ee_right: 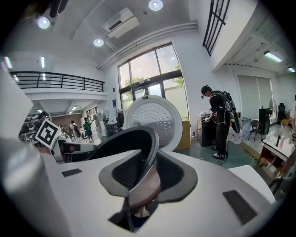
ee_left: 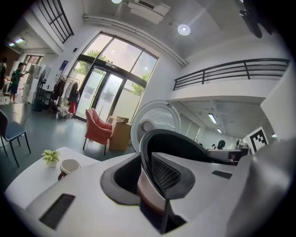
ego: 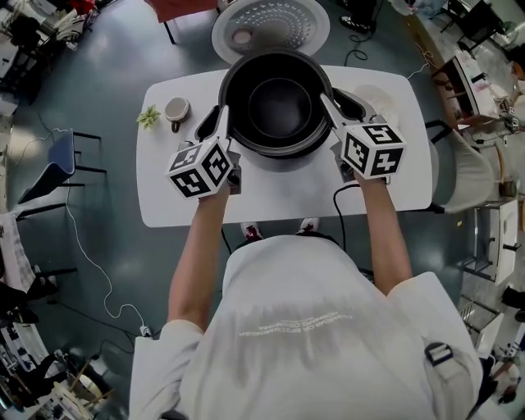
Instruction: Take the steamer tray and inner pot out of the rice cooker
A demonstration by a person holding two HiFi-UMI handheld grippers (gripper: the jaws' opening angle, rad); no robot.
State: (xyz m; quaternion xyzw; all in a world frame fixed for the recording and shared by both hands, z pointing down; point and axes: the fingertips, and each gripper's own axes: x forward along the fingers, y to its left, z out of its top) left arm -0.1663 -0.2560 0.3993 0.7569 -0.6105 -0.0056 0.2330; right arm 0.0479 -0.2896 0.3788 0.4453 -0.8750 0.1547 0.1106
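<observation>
Two hand-held grippers are clenched on the rim of the black inner pot (ego: 279,102), one on each side. The left hand-held gripper (ego: 220,123) has the pot's left rim between its pads; in the left gripper view, the left hand-held gripper (ee_left: 150,176) has one pad inside the wall and the other on the metallic outside. The right hand-held gripper (ego: 332,107) bites the right rim in the same way, and the right gripper view shows the right hand-held gripper (ee_right: 143,180) pressing the thin wall from both faces.

The inner pot sits over the far middle of the white worktop (ego: 279,189), mouth up and level between the two marker cubes. Beyond the worktop's far edge the rice cooker's open lid (ego: 271,25) stands upright, its perforated white inner face turned toward the pot. At the worktop's far left stand a cup (ego: 176,109) and, just beside it, a small green plant (ego: 149,117), both well apart from the left hand-held gripper. Nearer than the worktop's front edge are the person's bare forearms and white shirt.
</observation>
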